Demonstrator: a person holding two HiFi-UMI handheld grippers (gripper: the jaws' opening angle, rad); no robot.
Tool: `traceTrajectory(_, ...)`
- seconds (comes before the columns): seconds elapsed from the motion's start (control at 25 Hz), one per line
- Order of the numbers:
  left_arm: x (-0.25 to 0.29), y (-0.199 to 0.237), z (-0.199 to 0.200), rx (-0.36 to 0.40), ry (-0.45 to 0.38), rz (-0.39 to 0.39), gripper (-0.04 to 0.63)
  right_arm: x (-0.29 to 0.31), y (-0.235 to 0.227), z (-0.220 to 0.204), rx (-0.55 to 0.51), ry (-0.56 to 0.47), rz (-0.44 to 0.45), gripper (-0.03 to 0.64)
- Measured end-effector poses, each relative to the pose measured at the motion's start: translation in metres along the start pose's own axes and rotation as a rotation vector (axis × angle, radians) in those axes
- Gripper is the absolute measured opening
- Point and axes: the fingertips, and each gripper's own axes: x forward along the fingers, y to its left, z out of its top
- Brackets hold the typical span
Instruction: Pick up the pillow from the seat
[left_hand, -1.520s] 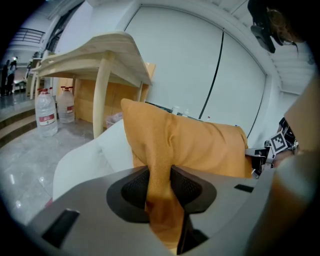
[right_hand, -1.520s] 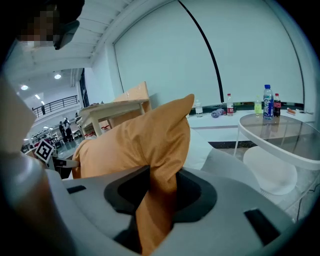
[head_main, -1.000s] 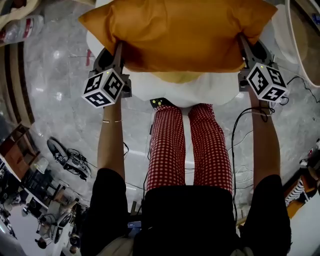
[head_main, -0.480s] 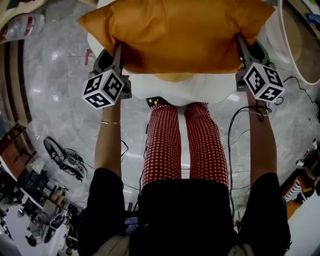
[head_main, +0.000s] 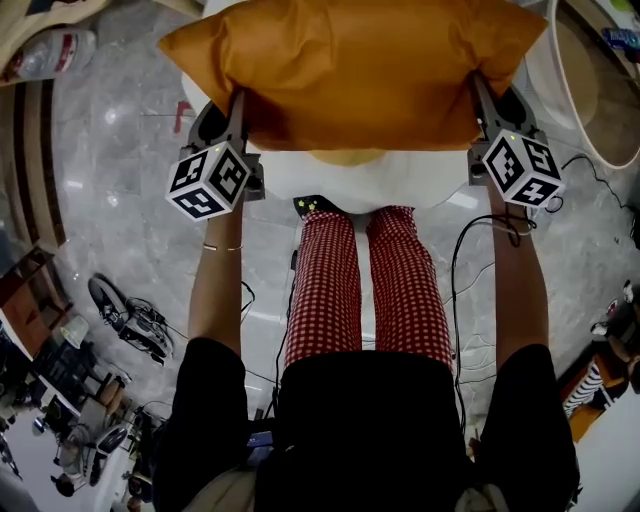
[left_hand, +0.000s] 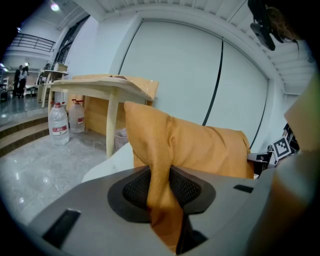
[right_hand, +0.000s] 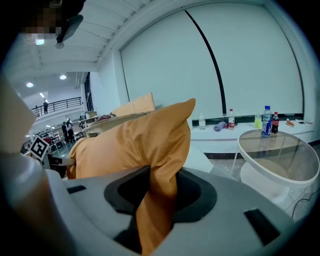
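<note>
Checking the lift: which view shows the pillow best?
Head view: the pillow shows nearly whole. Left gripper view shows it end-on, pinched in the left claw; right gripper view, likewise in the right claw.

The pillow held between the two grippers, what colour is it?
The pillow is plain orange, clearest in the head view.

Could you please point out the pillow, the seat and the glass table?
pillow (head_main: 350, 70), head view, centre of cover.
seat (head_main: 400, 182), head view, front rim.
glass table (right_hand: 277, 152), right gripper view, round top.

left tool (head_main: 238, 105): clamped on pillow (head_main: 350, 70) | right tool (head_main: 481, 95): clamped likewise | arms (head_main: 220, 290): both outstretched
</note>
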Motion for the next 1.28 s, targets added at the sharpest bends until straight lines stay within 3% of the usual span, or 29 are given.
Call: traceTrajectory(1.28,-0.019,-0.010,0.043,0.024,-0.015,-0.013,0.120,-0.020,0.008,0.035,0.020,-0.042,-0.021,0.155)
